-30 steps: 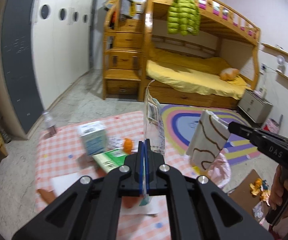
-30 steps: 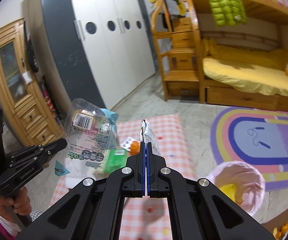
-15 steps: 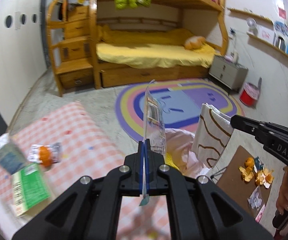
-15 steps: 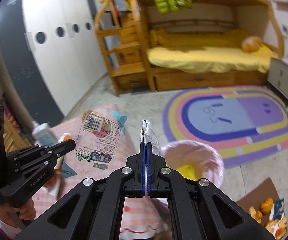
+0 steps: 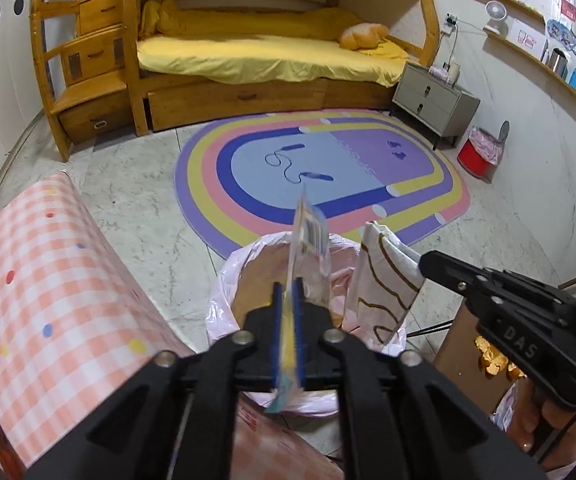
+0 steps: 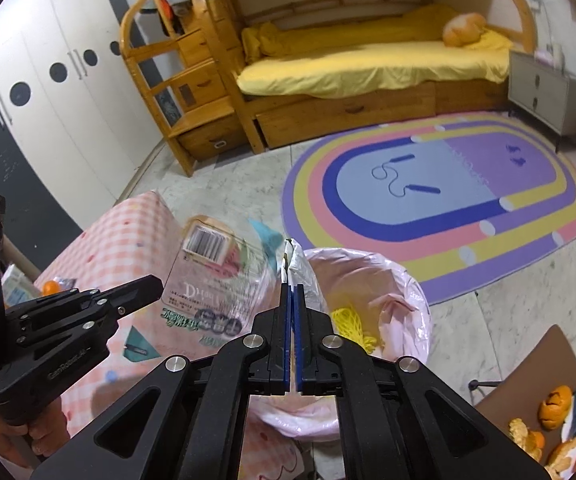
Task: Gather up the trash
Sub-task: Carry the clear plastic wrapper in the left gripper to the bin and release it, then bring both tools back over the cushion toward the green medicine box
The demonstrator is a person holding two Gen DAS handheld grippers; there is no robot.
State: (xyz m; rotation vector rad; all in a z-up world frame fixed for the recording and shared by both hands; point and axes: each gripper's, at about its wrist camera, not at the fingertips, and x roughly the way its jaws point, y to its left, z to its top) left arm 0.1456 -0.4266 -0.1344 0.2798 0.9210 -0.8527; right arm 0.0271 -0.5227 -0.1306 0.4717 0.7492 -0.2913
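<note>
Both wrappers have come off the checked table and now hang over the pink-lined trash bin [image 5: 248,264], which a second ago lay off to the side. Between the blue pads of the left gripper [image 5: 286,292] stands the clear plastic wrapper [image 5: 307,248] with a barcode label; its jaws have just been opening a little, and the wrapper looks loose in the gap, though contact is hard to judge. Just beside it, the right gripper [image 6: 292,296] has the white wrapper with brown squiggles [image 5: 383,280] in its narrow slit, its jaws likewise just easing apart. Inside the bin lies yellow netting [image 6: 351,324]. The pink checked table [image 5: 48,280] flanks the bin, with orange peels [image 6: 555,400] on cardboard opposite.
</note>
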